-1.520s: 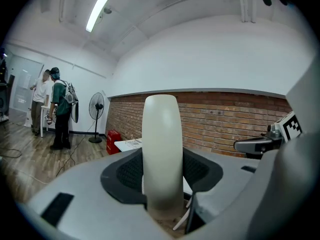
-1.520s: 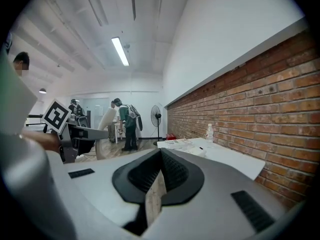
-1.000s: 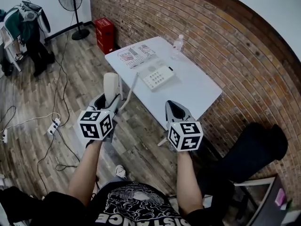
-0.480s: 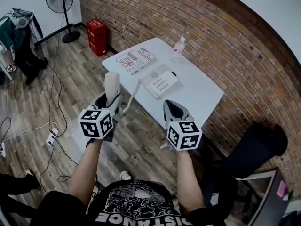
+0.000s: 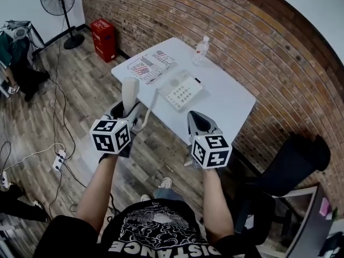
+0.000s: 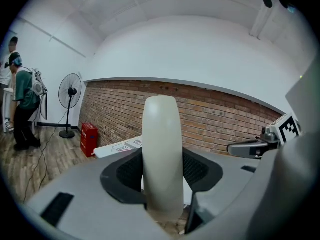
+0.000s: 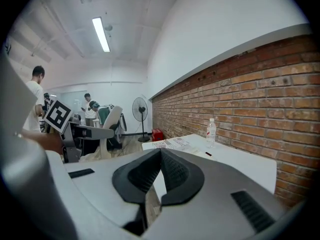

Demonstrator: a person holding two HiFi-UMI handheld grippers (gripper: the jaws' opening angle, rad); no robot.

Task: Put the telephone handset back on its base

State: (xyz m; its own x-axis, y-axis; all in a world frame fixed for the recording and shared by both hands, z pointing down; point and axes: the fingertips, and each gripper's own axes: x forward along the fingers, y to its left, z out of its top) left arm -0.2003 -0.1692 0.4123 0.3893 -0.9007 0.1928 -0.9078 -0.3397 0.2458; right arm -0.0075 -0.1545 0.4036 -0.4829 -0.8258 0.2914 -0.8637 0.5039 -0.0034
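1. Standing ahead of you, the white table carries the telephone base near its front edge, beyond both grippers and roughly between their lines.
2. Your telephone handset is off the table, short of the base and to its left. Its long axis is upright, and the cord trails across to the base. The coming move, as I judge it, goes forward and rightward, with the handset tipped down flat.
3. Your left gripper is the nearer one for this. Its jaws are spread wide and clamped on the handset's lower part, pointing almost level at the table.
4. Your right gripper hangs alongside, just short of the table edge, with its jaws closed together on nothing.
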